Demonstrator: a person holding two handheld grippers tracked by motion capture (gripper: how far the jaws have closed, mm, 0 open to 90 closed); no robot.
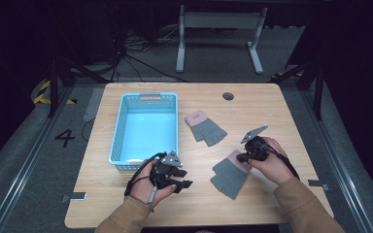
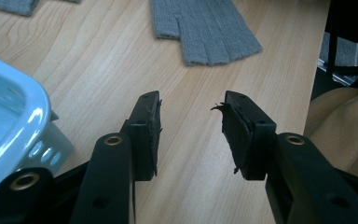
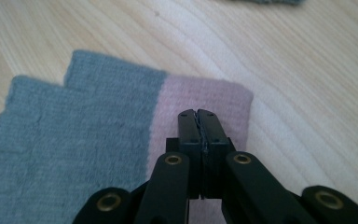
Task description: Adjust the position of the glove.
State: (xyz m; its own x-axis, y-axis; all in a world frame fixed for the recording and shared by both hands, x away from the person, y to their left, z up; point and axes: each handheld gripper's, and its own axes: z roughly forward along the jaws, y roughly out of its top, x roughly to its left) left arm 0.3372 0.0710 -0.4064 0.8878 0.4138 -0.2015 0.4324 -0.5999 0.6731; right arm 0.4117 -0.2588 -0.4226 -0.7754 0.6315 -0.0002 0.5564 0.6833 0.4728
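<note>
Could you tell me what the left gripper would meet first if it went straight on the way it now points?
Probably the bare table, then the nearer grey glove ahead of the left gripper; depth is unclear.

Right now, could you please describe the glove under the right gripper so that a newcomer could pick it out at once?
Start at the light blue basket on the wooden table. Two grey gloves with pink cuffs lie to its right. The one meant is the nearer glove, beside the person's right hand; unlike the far glove, lying alone, it has the shut right gripper over its cuff.
</note>
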